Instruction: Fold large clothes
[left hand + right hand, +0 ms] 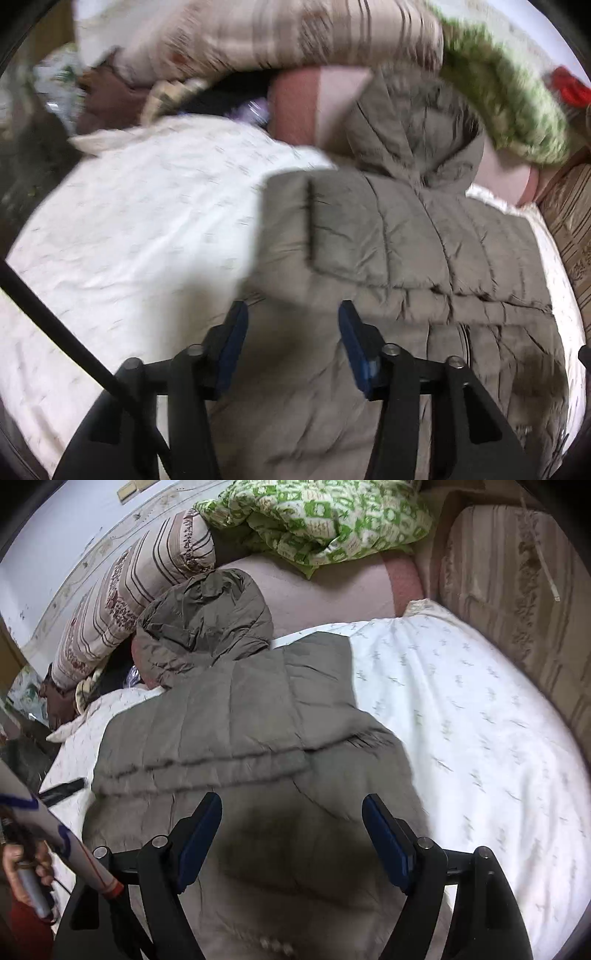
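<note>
Bed: a bed sheet (461, 709), white with small faint marks, covered the bed and carried everything I worked on.
Striped bedding: a rolled quilt (129, 602) with brown stripes lay along the far side, beside the wall.
Green bedding: a green-and-white patterned quilt (321, 520) sat bunched at the head end, next to the striped one.
Pink cover: a pink blanket (332, 590) showed between the sheet and the two quilts.
Jacket: the grey-brown quilted jacket (236, 709) lay flat on the sheet, in front of both my grippers.
Hood: its hood (207, 620) pointed away from me and rested on the pink blanket.
Sleeve: in the left wrist view a sleeve (343, 225) lay folded across the jacket's body; motion blur softened that picture.
Left hand: in the right wrist view my left hand (29, 871) gripped a handle at the lower left edge, over the sheet.
Right gripper: my right gripper (291, 834) hung above the jacket's lower part with its jaws wide apart and nothing between the pads.
Left gripper: my left gripper (291, 343) hung over the jacket's near edge, jaws partly apart, no cloth pinched between the blue pads.
</note>
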Motion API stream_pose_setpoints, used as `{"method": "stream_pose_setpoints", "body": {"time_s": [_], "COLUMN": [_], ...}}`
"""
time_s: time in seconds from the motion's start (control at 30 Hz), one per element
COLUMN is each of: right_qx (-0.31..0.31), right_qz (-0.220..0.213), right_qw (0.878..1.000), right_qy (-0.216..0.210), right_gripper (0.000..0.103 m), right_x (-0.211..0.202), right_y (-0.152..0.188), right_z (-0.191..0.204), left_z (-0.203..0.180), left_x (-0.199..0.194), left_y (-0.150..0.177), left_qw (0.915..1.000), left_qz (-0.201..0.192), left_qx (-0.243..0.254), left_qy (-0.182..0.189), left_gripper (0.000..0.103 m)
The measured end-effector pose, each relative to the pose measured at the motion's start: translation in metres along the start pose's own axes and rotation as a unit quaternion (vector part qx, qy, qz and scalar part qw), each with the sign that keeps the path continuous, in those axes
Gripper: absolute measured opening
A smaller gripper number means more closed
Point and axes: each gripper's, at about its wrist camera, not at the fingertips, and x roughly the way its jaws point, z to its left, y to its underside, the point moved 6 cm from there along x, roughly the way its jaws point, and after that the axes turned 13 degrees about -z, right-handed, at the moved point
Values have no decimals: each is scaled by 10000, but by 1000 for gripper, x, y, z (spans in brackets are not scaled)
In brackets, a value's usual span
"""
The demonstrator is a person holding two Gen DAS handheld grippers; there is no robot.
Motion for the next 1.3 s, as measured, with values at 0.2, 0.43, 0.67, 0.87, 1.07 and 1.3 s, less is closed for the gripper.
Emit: {"method": "stream_pose_setpoints", "body": {"time_s": [0.2,0.43,0.67,0.87,1.07,1.3], "right_qx": [662,1713,1708,932,965,715], "right_qz": [-34,-556,-733,49,488,967], "right_qw": [9976,9818,9819,9931,9913,9920], "right_qy": [-184,-597,-355,707,756,394], "right_gripper": [84,90,98,98,98,45], "right_x": [-73,-186,-222,-154,-117,-96], "right_y": [14,-10,-10,59,105,142], "right_z": [-31,-75,-97,-112,-123,-101], "left_z": [85,180,194,144,104,74], "left_x": [-114,-225,-243,-164,-95,-85], "left_y": [12,-2,21,94,166,195], "left_qw": [9955,9771,9768,9960,9924,9853], "left_qz": [-781,-1602,-1558,-229,843,1318], "left_qx": [-387,-570,-710,-836,-824,-852], "left_qy": [-380,-1282,-1288,-233,365,672], "left_gripper": [59,67,78,78,78,28]}}
